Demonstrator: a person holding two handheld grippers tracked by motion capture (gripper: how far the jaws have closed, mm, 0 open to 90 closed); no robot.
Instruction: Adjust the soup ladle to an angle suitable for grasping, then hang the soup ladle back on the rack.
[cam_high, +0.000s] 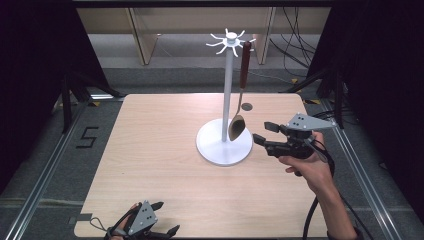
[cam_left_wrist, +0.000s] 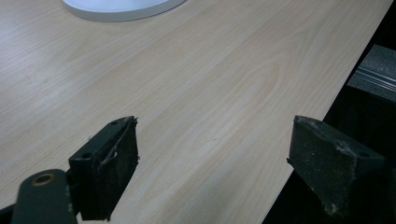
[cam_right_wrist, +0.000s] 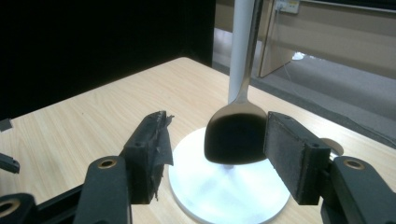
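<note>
Spoon hangs from white stand; right tongs agape beside bowl (untouched); left tongs agape at near edge.

**Around the work area: table, floor and backdrop**

A light wood-grain table with rounded corners fills the middle of the high view; its grain runs lengthwise in the left gripper view. A small dark round mark sits on the tabletop toward the far right. The grey floor carries a black numeral 5 left of the table. Metal rails run along the floor at the left and at the right. Scraps of yellow tape lie near the table's far left corner. Beyond the far edge stand pale wooden panels, with black cables trailing at the far right. Black drapes close both sides.
</note>
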